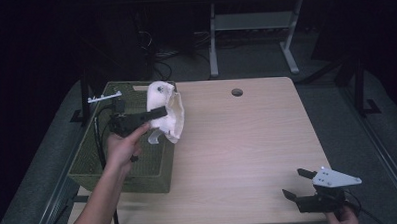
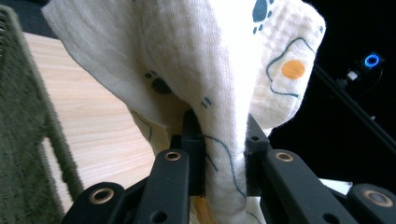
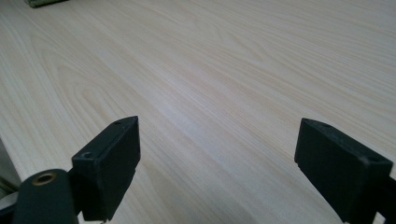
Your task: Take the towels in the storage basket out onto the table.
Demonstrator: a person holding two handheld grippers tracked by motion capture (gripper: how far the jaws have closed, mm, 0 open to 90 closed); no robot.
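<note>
At the near right corner of the table, the right gripper is held low with its jaws spread and nothing between them. Farther off at the left, the left gripper is clamped on a cream printed cloth, lifted above the edge of the green basket. The cloth is best carried clear of the basket's rim and lowered flat onto bare wood before release. No brand, label or legible writing can be made out.
</note>
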